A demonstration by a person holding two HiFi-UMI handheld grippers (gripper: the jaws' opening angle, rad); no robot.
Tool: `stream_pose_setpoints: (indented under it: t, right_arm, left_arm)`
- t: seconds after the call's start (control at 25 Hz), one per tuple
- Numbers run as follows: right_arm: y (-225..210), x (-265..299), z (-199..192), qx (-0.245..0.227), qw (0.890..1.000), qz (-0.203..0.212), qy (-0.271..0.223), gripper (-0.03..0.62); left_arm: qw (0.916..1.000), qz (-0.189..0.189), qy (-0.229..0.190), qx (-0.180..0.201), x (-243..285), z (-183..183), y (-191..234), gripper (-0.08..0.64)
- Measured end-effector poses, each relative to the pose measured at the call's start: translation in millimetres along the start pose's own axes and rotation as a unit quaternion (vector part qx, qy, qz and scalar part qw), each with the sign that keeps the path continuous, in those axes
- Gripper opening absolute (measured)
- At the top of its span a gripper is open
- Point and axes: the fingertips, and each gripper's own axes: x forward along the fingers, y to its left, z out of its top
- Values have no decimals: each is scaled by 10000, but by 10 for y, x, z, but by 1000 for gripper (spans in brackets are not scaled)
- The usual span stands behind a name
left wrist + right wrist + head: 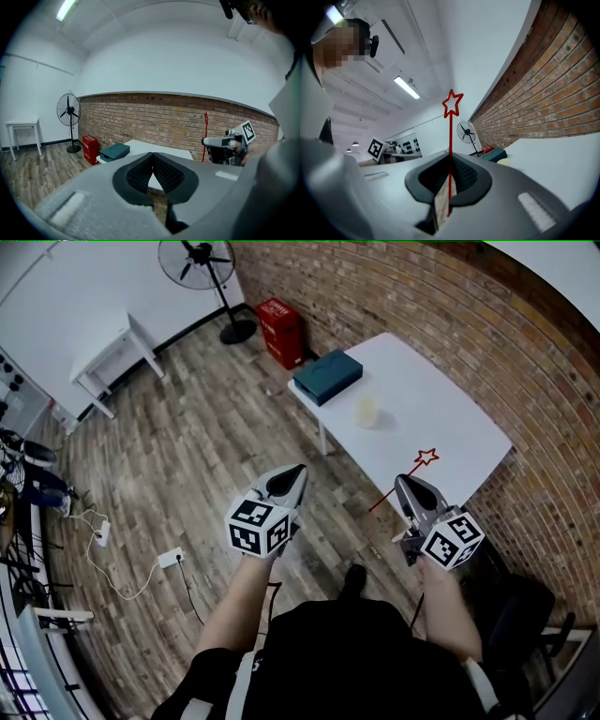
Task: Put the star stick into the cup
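The red star stick (412, 471) is clamped in my right gripper (401, 482), which is shut on its shaft near the white table's (441, 418) front edge. In the right gripper view the stick (451, 140) rises straight out of the shut jaws of the right gripper (451, 157), star on top. The pale cup (366, 412) stands on the table, well beyond the star. My left gripper (298, 470) hangs over the wooden floor left of the table, shut and empty. In the left gripper view, the left gripper (152, 157) has its jaws together, and the stick (205, 136) shows off to the right.
A teal box (328, 376) lies at the table's far left corner. A brick wall (450, 315) runs behind the table. On the floor are a red crate (279, 331), a standing fan (211, 273), a small white table (112, 357) and a power strip with cables (169, 557).
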Motion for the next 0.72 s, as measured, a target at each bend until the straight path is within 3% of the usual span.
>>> stream_pose_setpoints:
  t: [0.36, 0.72]
  right_arm:
    - [-586, 148, 352, -7, 10000, -22, -81, 6]
    - [-915, 551, 383, 10, 9997, -259, 16, 6]
  left_arm:
    - [9999, -73, 75, 37, 658, 156, -41, 5]
    - [9996, -271, 18, -81, 1148, 263, 366, 6]
